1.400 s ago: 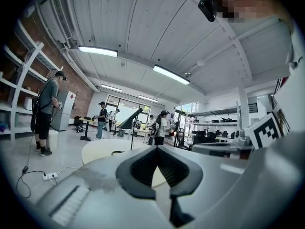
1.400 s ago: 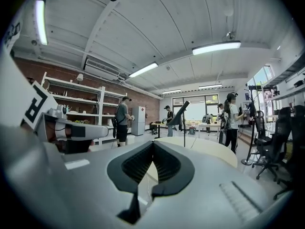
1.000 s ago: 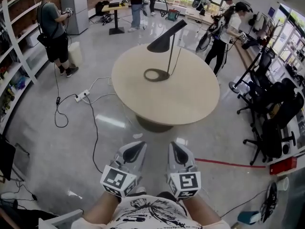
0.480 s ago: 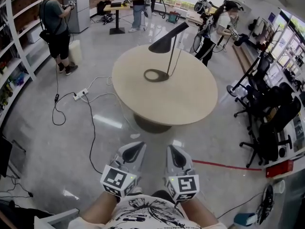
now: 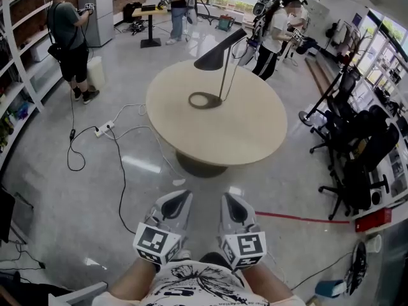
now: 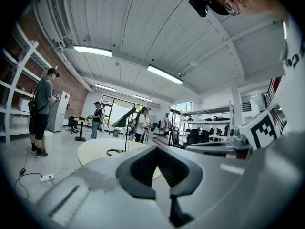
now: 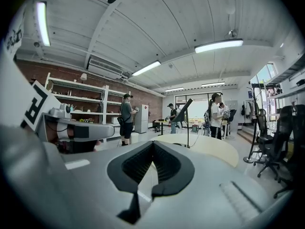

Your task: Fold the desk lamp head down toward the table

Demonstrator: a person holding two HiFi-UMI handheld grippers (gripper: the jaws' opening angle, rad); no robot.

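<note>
Left gripper (image 5: 181, 200) and right gripper (image 5: 231, 202) were held side by side, low before the person, each with jaws closed together on nothing. The desk lamp (image 5: 217, 55) stood on the round tabletop (image 5: 245, 136), well apart from both, its black head raised and slanting.

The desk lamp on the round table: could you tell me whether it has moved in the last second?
No. The desk lamp keeps its ring base at the same spot on the round table, head still raised.
</note>
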